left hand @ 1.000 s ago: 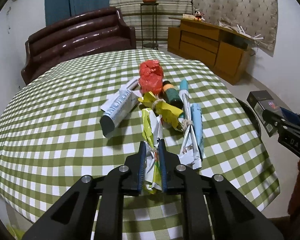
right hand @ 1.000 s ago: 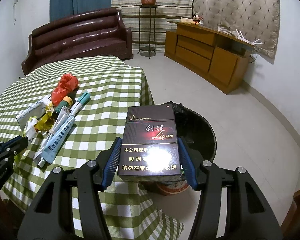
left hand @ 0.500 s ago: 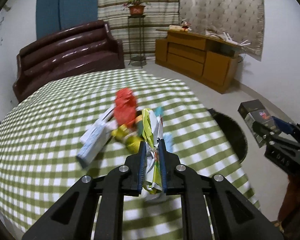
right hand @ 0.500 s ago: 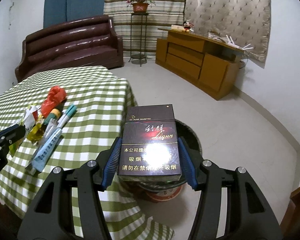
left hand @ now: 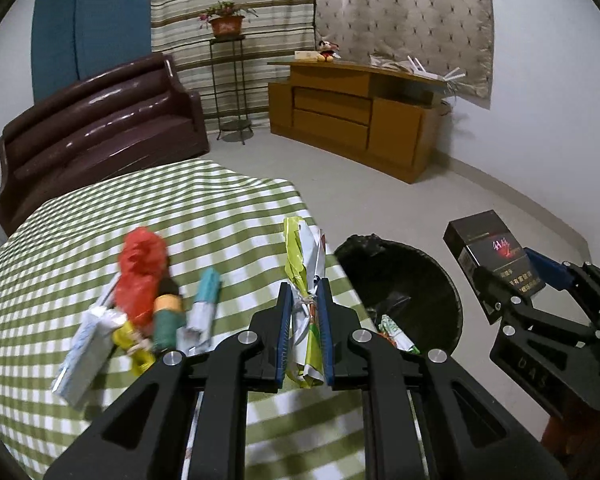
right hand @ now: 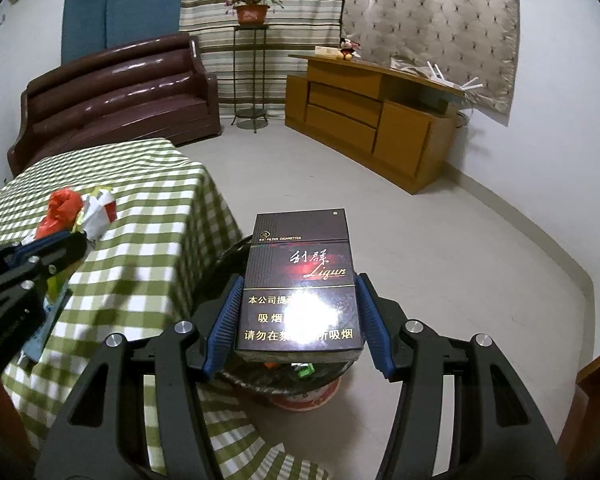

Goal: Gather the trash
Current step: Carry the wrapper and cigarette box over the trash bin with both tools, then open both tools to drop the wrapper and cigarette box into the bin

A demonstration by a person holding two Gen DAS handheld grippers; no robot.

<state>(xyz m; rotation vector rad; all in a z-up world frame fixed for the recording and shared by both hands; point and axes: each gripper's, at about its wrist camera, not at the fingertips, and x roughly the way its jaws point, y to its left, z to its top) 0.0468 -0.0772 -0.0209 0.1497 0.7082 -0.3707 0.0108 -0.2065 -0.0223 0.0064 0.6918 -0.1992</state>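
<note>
With our right gripper clamped on the cigarette pack at frame centre above the bin, and our left gripper pinching a crumpled wrapper beside its rim, we judged either could drop outside

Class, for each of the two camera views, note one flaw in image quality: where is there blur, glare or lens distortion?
Left wrist view: the trash on the table, such as the red bag, is smeared by motion blur, while the left tongs stay sharp. Right wrist view: a white glare spot washes out print on the cigarette pack. Both views: fisheye bending, dark corners.
</note>
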